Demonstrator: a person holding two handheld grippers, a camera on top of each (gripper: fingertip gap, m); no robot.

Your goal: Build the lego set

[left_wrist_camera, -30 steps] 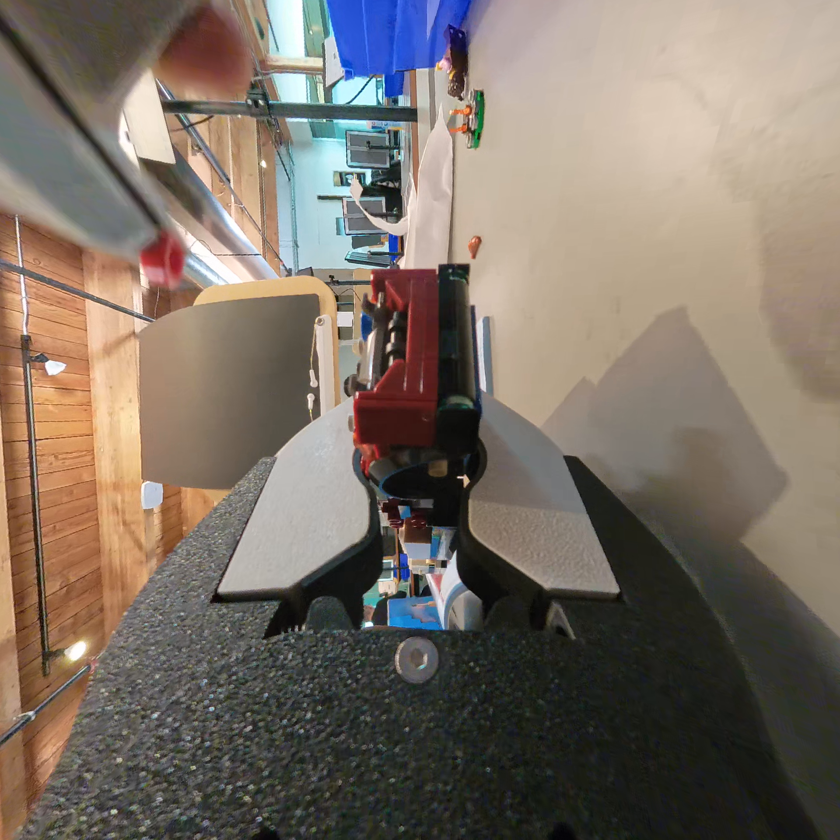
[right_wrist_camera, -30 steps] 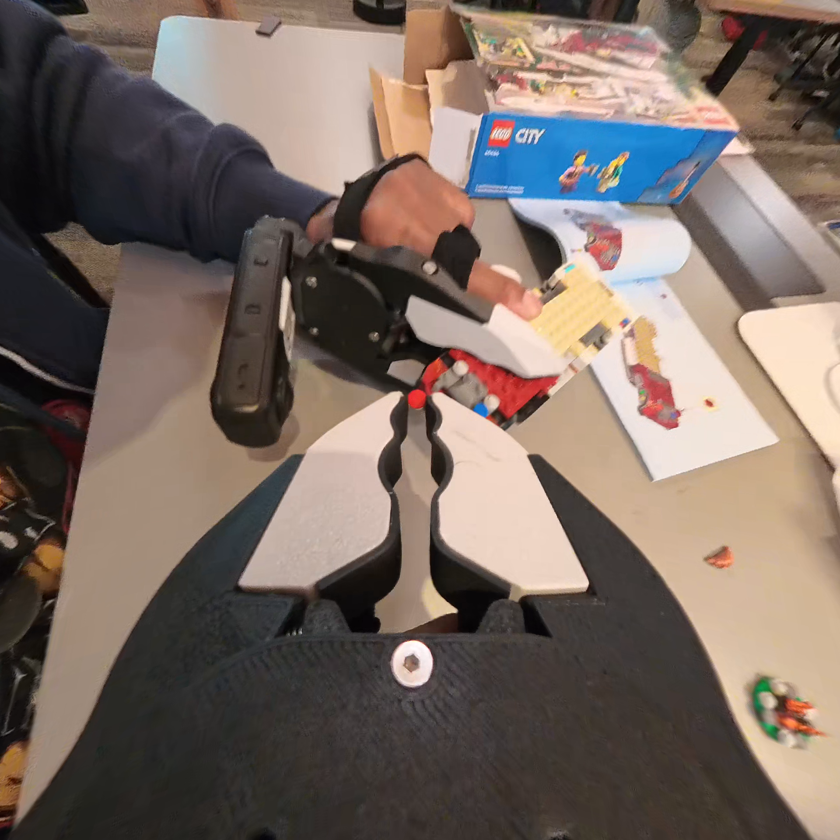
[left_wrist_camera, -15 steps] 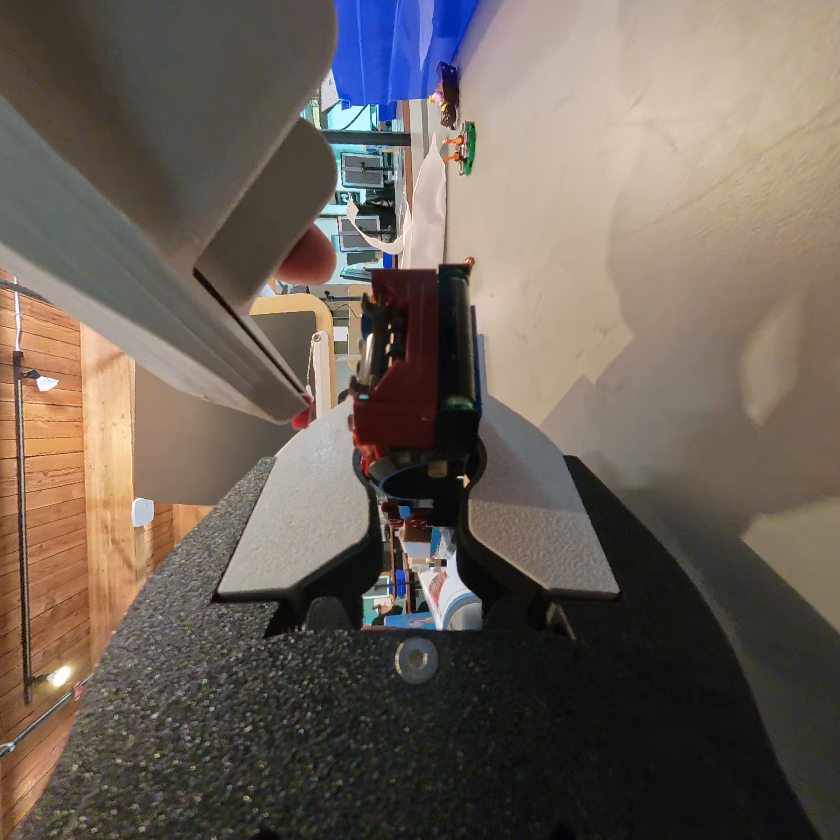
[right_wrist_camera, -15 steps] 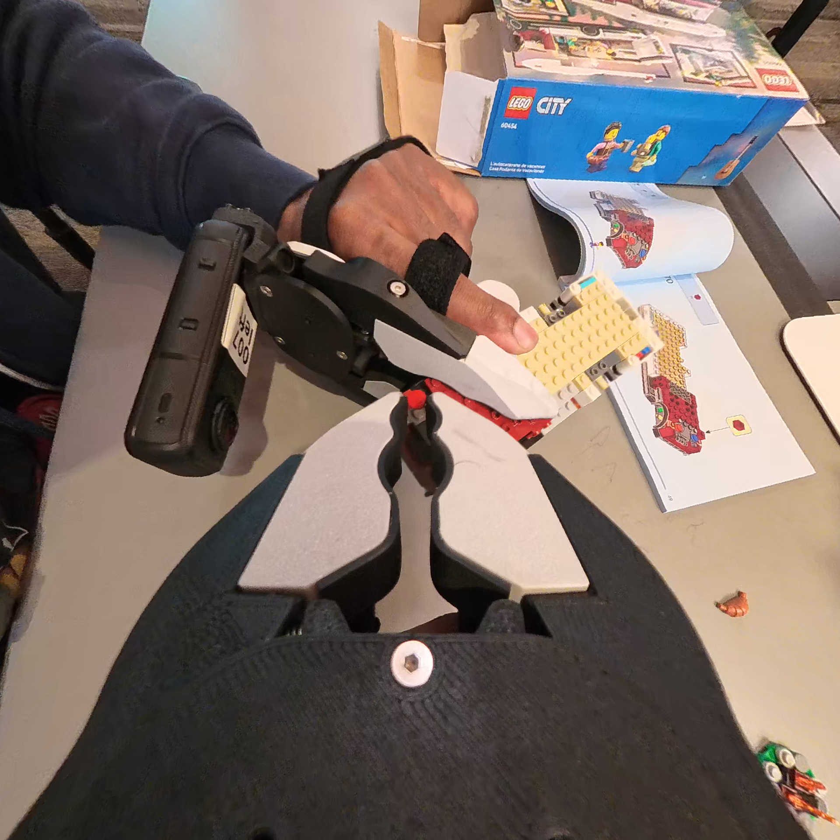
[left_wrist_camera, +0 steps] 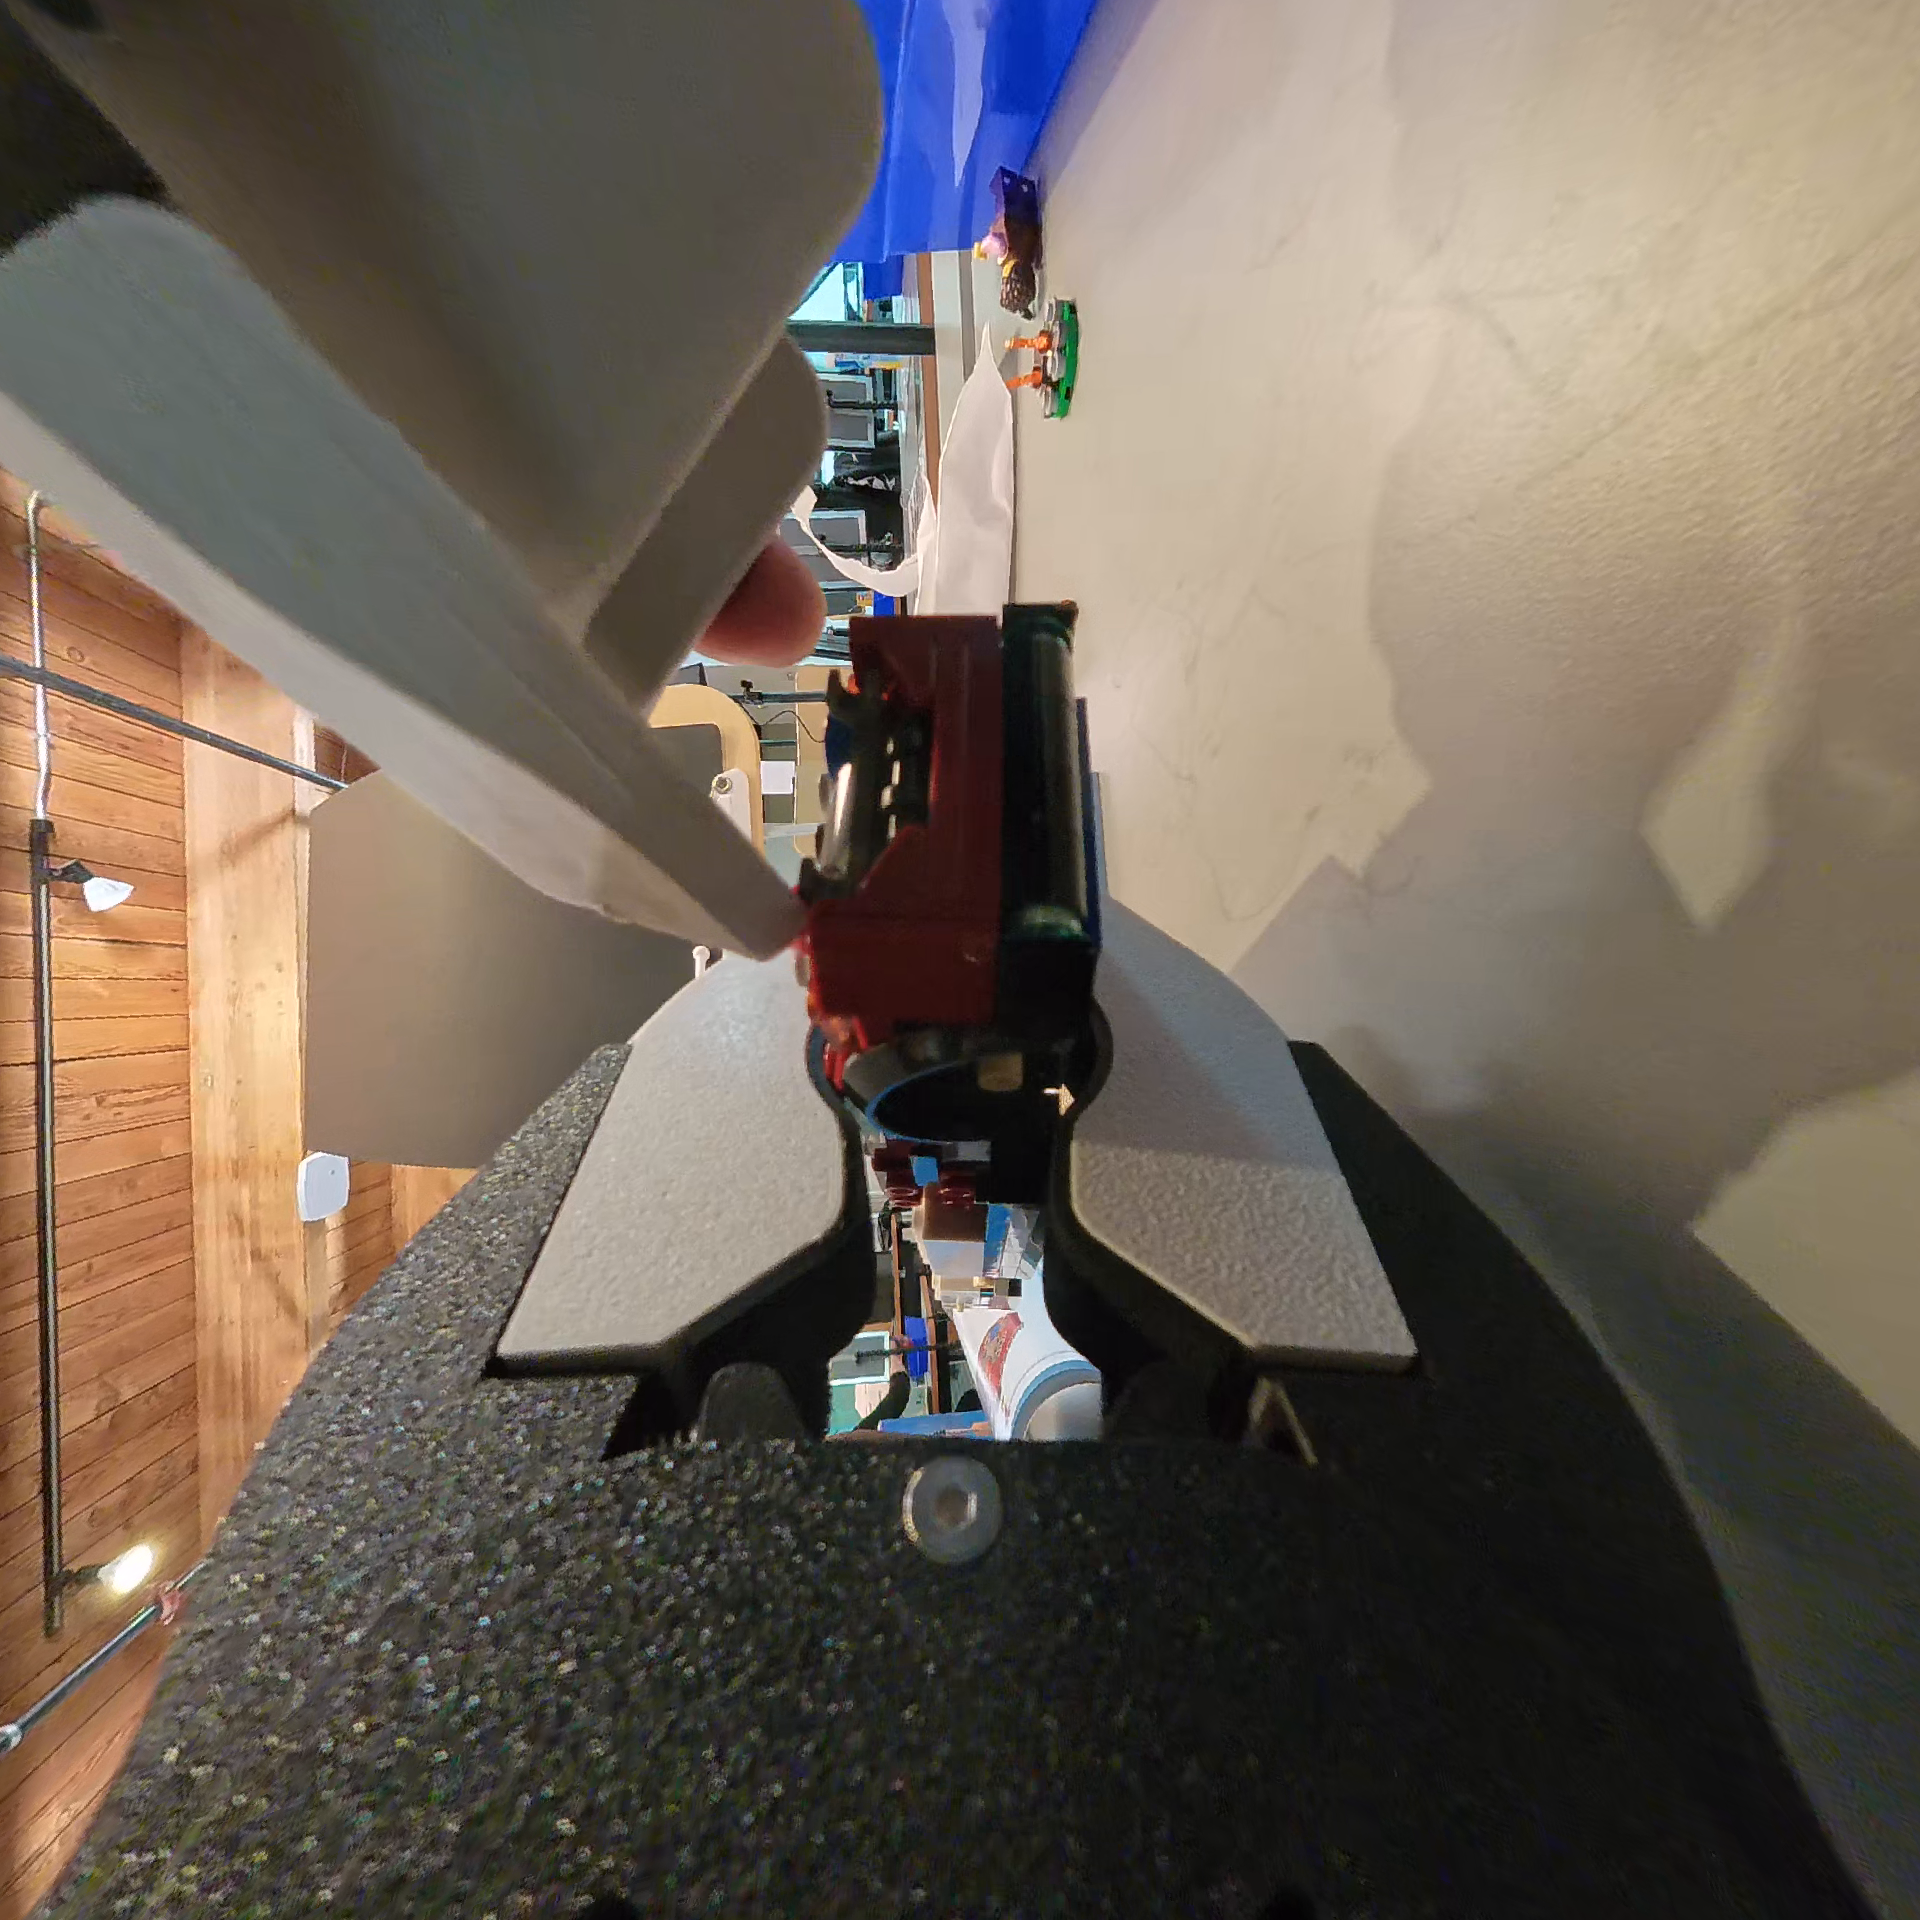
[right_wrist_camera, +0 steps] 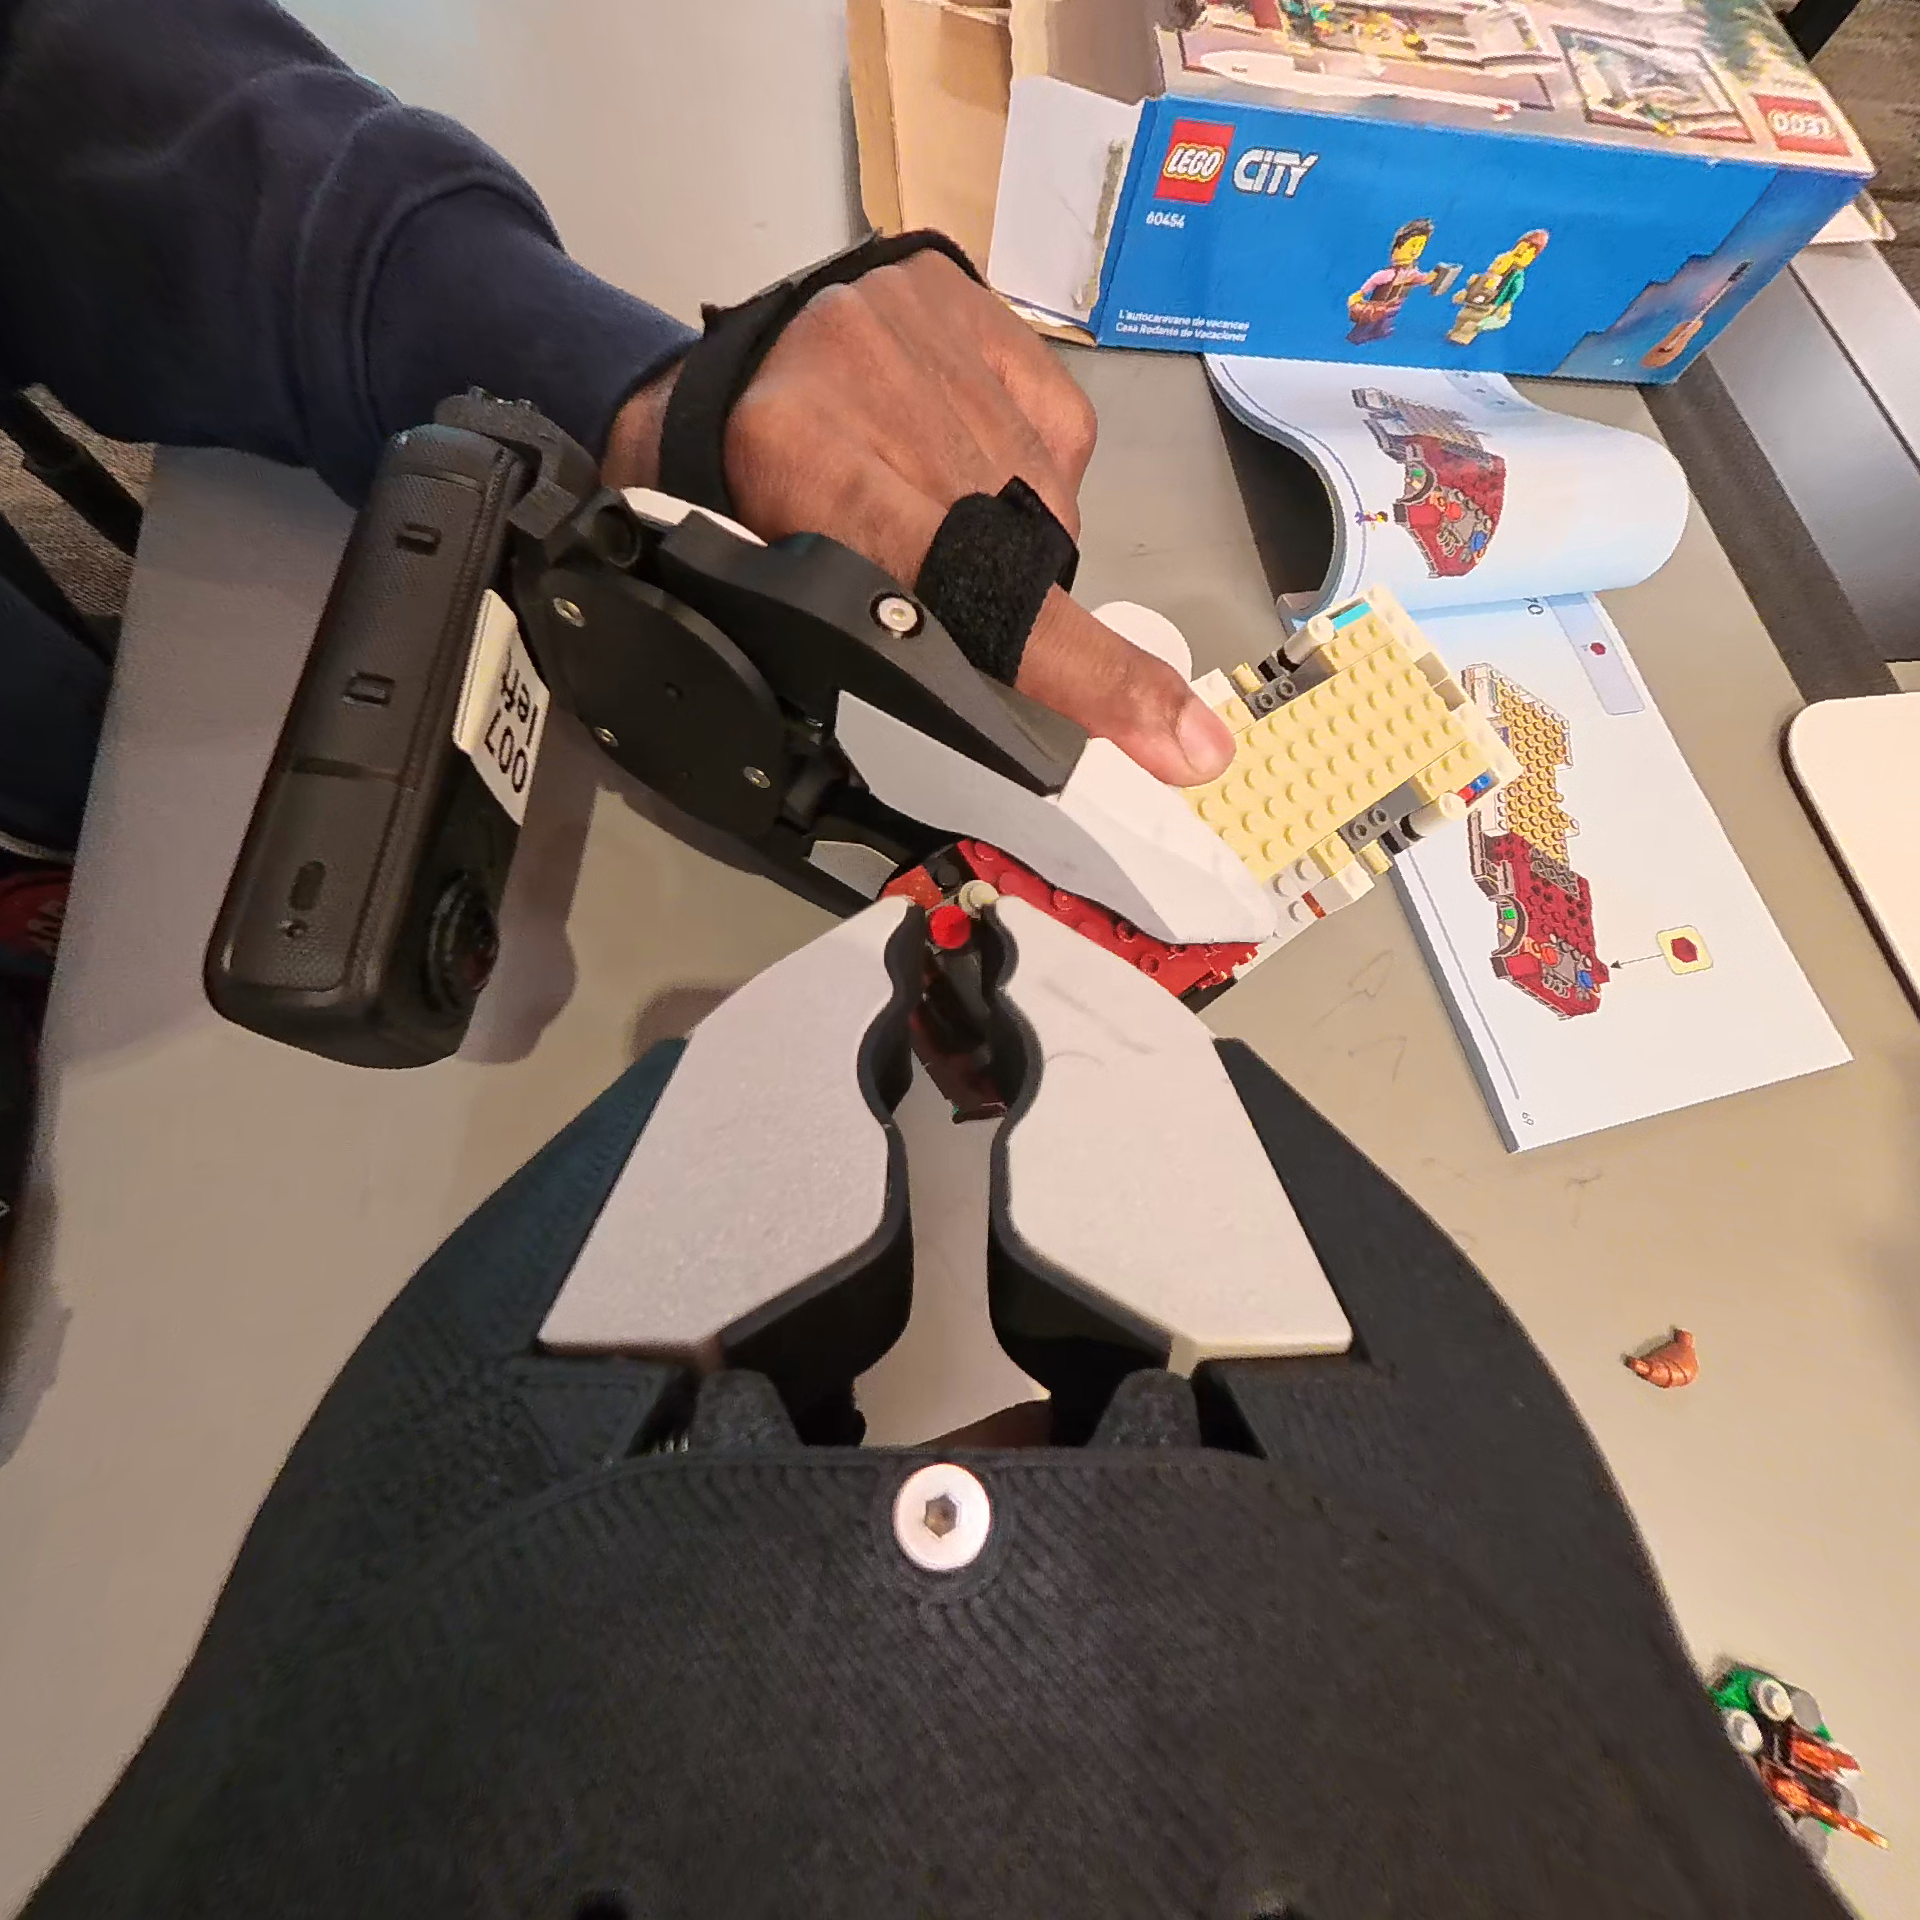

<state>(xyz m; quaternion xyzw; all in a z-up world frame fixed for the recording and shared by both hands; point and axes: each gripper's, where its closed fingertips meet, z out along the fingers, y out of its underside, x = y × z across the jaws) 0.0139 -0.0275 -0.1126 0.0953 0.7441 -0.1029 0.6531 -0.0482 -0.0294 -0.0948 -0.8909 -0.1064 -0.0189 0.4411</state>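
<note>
While left fingers (right_wrist_camera: pixel 1164 883) clamp brick model (right_wrist_camera: pixel 1340 758), blue box (right_wrist_camera: pixel 1455 239) open-flapped, contents unseen.

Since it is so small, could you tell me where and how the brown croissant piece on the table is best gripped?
Probably across the thick middle of the croissant piece, straight down from above: it lies flat, alone on the table, and its tapered ends would likely slip.

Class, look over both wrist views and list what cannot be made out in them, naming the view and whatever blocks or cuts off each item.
- Left wrist view: the far end of the red brick model, behind the right gripper's fingers.
- Right wrist view: the model's middle, under the left gripper and a hand.
- Right wrist view: the small red piece at the right gripper; the fingers hide whether it is gripped.
- Right wrist view: the green brick cluster, small, partly behind the gripper body.
</note>
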